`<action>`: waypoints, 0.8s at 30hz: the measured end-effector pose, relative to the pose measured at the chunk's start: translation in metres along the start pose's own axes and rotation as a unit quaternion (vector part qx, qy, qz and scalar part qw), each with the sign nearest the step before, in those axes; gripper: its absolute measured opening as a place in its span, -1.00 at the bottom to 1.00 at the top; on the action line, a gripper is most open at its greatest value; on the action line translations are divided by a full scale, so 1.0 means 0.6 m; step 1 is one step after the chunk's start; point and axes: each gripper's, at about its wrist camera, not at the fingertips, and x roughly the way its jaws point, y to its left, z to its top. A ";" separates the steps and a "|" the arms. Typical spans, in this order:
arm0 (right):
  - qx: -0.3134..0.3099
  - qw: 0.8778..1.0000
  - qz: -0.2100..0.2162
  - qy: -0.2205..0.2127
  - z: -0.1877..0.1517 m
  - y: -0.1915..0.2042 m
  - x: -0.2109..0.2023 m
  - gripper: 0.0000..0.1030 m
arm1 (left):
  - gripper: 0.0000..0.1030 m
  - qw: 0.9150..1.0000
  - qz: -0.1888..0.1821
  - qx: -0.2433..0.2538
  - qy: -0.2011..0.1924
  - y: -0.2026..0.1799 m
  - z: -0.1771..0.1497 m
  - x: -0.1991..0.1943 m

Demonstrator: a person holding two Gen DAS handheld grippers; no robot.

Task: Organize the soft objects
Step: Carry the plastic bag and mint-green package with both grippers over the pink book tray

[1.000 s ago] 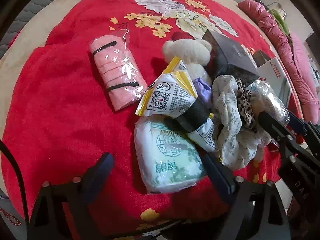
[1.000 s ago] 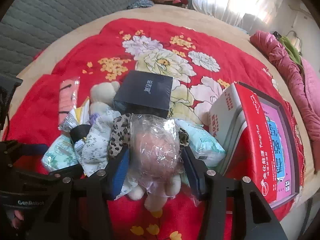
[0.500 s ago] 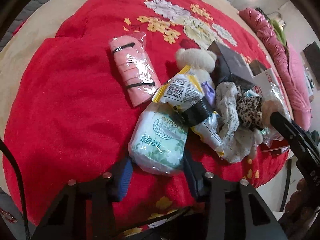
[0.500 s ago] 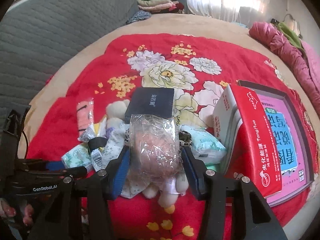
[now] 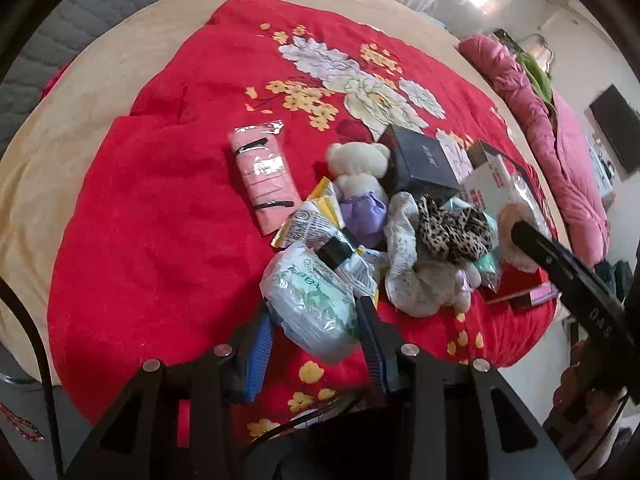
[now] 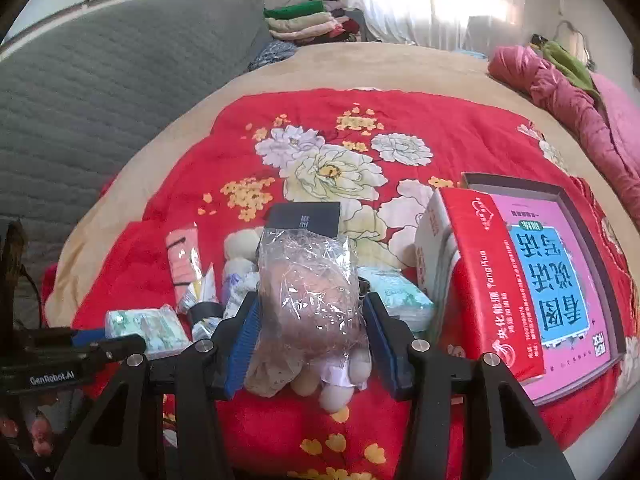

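My left gripper (image 5: 316, 332) is shut on a green-and-white tissue pack (image 5: 312, 300), lifted a little off the red blanket. My right gripper (image 6: 310, 336) is shut on a pink plush in a clear plastic bag (image 6: 310, 296), held above the pile. The pile holds a cream teddy bear (image 5: 358, 168), a leopard-print cloth (image 5: 452, 228), a floral white cloth (image 5: 404, 236), a yellow-edged sachet (image 5: 312, 220) and a pink wrapped roll (image 5: 264, 176). A second tissue pack (image 6: 400, 296) lies behind the bag.
A black box (image 5: 424, 164) stands behind the bear. A red-and-pink book box (image 6: 520, 276) lies at the right by the bed's edge. The red floral blanket (image 5: 160, 200) covers the bed. A pink quilt (image 6: 568, 100) lies far right; folded clothes (image 6: 308, 20) at the back.
My left gripper closed on the tissue pack and raised it. My right gripper lifted the bagged plush up and back from the pile.
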 end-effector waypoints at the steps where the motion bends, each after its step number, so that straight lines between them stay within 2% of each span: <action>1: -0.001 1.000 -0.003 -0.001 -0.001 -0.002 -0.004 0.04 | -0.22 1.000 0.004 0.002 0.002 -0.001 -0.003 0.000; 5: 0.014 1.000 -0.005 -0.006 0.001 -0.017 -0.017 0.04 | -0.25 1.000 -0.012 -0.013 0.002 -0.001 -0.005 -0.006; 11: 0.034 0.999 -0.012 -0.021 0.013 -0.044 -0.043 0.04 | -0.25 0.999 -0.019 0.011 -0.029 -0.042 0.017 -0.044; 17: 0.055 0.997 -0.028 -0.040 0.027 -0.084 -0.077 0.04 | -0.25 0.997 -0.040 0.051 -0.047 -0.125 0.058 -0.067; 24: 0.083 0.993 -0.060 -0.062 0.037 -0.161 -0.130 0.04 | -0.25 0.990 -0.072 0.108 -0.053 -0.256 0.095 -0.066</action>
